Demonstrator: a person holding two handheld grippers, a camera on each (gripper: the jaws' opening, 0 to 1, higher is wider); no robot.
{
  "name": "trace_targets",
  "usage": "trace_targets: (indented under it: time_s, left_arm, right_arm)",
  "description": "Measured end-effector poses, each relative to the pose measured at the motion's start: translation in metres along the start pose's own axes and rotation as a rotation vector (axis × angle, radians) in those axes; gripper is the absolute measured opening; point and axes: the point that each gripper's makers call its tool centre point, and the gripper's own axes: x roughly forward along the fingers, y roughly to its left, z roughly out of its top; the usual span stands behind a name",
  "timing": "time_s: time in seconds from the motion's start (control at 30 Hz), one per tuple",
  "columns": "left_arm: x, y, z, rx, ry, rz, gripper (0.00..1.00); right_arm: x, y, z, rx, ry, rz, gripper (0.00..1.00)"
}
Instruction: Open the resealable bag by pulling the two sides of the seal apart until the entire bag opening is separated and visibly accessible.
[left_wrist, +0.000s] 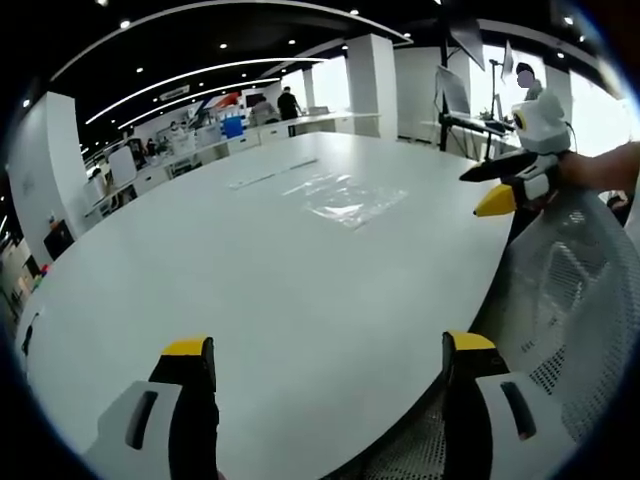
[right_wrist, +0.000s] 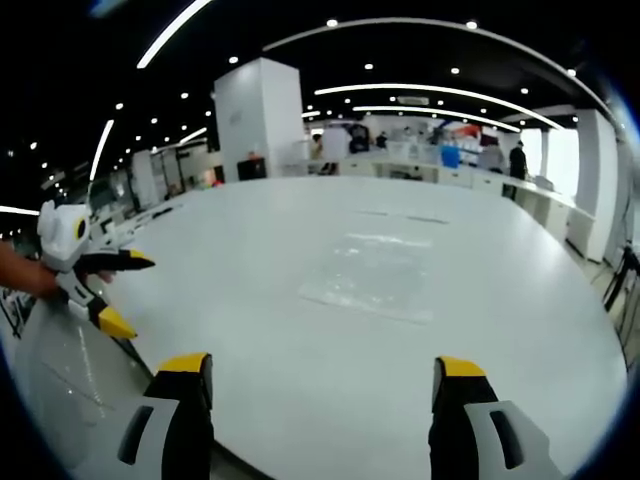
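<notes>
White oval tabletop (left_wrist: 250, 290), set in a large open office with ceiling strip lights, white pillars and desks at the back.

Item 1: clear resealable bag (left_wrist: 345, 200), lying flat on the tabletop, toward the far half, well in from every edge. In the right gripper view the bag (right_wrist: 375, 275) sits near the middle of the tabletop (right_wrist: 300, 390), its outline faint against the white surface. Whether its seal is shut or parted cannot be told. Nothing touches it.

Item 2: two thin pale strips or marks on the tabletop beyond the bag, toward the far edge; too faint to identify.

Item 3: left tongs (left_wrist: 330, 350), yellow-tipped jaws on grey bodies, standing wide apart over the near edge of the tabletop, holding nothing, well apart from the bag. The same tongs appear in the right gripper view as left tongs (right_wrist: 118, 290), held by a hand (right_wrist: 25, 272) off the near left edge of the tabletop, jaws spread.

Item 4: right tongs (right_wrist: 325, 375), same make, jaws wide apart above the near part of the tabletop, holding nothing, well short of the bag. In the left gripper view the right tongs (left_wrist: 495, 185) hang beyond the right edge of the tabletop, jaws spread, held by a hand (left_wrist: 590, 168).

Item 5: mesh chair back (left_wrist: 570, 300), grey, just off the right edge of the tabletop, below the right tongs.

Item 6: people standing at the far desks, small and indistinct.
</notes>
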Motion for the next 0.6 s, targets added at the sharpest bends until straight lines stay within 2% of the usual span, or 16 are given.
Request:
trace_targets:
  time_s: [0.6]
  left_arm:
    - [0.0002,0.0004,-0.0013,0.005,0.007,0.002,0.92]
  right_arm:
    - [-0.0002,-0.0002,-0.0002,-0.001,0.001,-0.003,0.9]
